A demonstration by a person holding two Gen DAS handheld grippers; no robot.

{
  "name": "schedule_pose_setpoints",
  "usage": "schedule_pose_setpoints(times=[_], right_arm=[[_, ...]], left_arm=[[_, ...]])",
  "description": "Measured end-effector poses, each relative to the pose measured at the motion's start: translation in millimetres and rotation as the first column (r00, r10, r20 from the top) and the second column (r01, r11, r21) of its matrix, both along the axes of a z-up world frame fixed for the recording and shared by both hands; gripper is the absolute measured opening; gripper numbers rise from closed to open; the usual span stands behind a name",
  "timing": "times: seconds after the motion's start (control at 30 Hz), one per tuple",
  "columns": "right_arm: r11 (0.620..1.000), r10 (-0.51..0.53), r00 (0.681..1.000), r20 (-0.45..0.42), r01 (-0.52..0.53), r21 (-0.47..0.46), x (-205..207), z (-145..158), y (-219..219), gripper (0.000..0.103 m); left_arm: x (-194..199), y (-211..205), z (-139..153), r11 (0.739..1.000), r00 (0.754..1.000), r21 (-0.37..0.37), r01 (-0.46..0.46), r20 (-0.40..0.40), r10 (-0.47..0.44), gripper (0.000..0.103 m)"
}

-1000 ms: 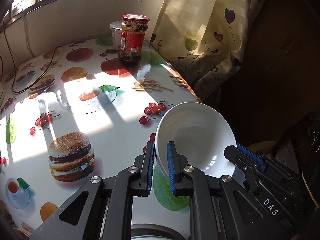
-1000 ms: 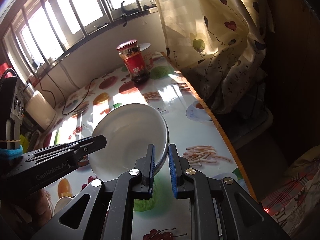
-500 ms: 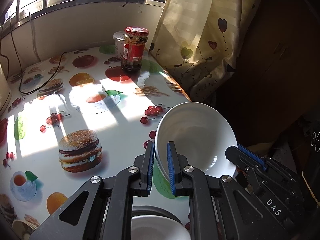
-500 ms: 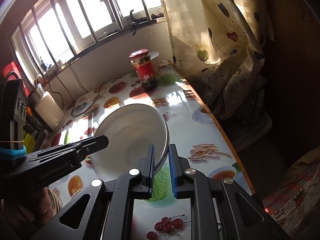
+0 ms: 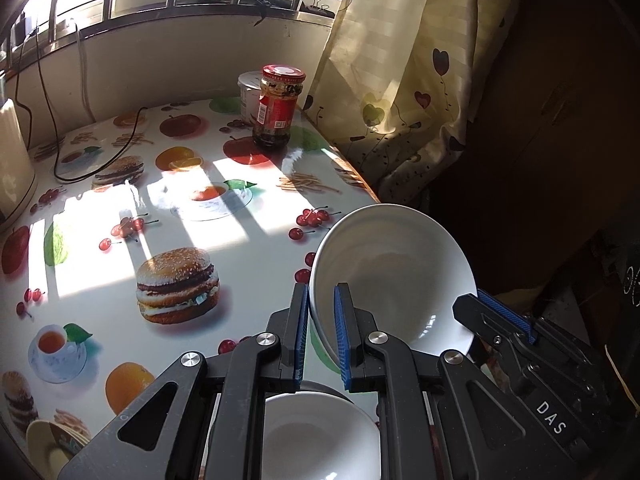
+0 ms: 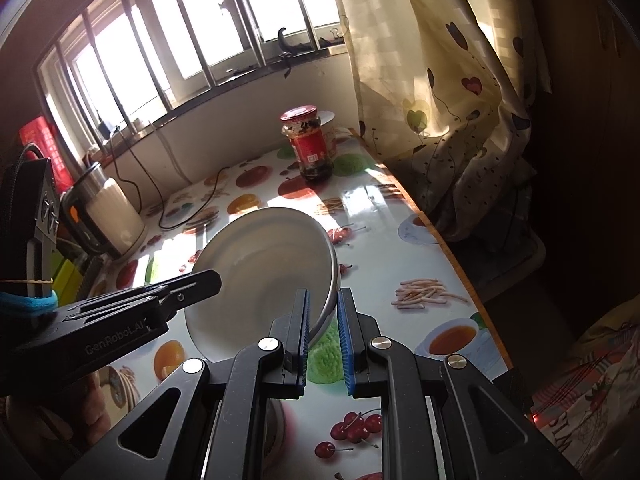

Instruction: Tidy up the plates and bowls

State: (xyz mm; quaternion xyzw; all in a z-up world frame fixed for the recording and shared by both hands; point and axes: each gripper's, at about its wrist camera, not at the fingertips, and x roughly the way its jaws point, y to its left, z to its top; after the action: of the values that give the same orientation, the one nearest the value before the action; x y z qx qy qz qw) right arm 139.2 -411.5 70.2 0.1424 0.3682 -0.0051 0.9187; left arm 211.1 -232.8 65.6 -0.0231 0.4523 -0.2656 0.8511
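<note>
Both grippers hold one white bowl (image 5: 394, 276) in the air above the table, tilted. My left gripper (image 5: 322, 328) is shut on its left rim. My right gripper (image 6: 323, 332) is shut on the opposite rim, and shows in the left wrist view (image 5: 496, 316) at the bowl's lower right. The bowl also shows in the right wrist view (image 6: 260, 268), with the left gripper (image 6: 192, 284) at its left edge. A second white bowl (image 5: 316, 436) sits below my left gripper, partly hidden by it.
A red-lidded jar (image 5: 278, 110) and a white tub (image 5: 250, 94) stand at the table's far edge. A kettle (image 6: 108, 212) with a black cable is at the far left. The table's right edge (image 6: 452, 256) runs beside a curtain (image 5: 400, 80). A patterned cup (image 5: 52, 444) sits near left.
Both grippers have risen and drawn back with the bowl still held. More of the table and window shows, and the second bowl has come into view below the left gripper.
</note>
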Motion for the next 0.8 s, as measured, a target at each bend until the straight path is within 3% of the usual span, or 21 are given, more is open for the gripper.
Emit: schedule_pose_setpoints(times=[0.8], right_arm=[[0.998, 0.057, 0.998, 0.014, -0.057, -0.002, -36, 6, 35, 0.014]], left_arm=[[-36, 41, 2, 0.998, 0.999, -0.034, -0.053, 0.002, 0.054, 0.014]])
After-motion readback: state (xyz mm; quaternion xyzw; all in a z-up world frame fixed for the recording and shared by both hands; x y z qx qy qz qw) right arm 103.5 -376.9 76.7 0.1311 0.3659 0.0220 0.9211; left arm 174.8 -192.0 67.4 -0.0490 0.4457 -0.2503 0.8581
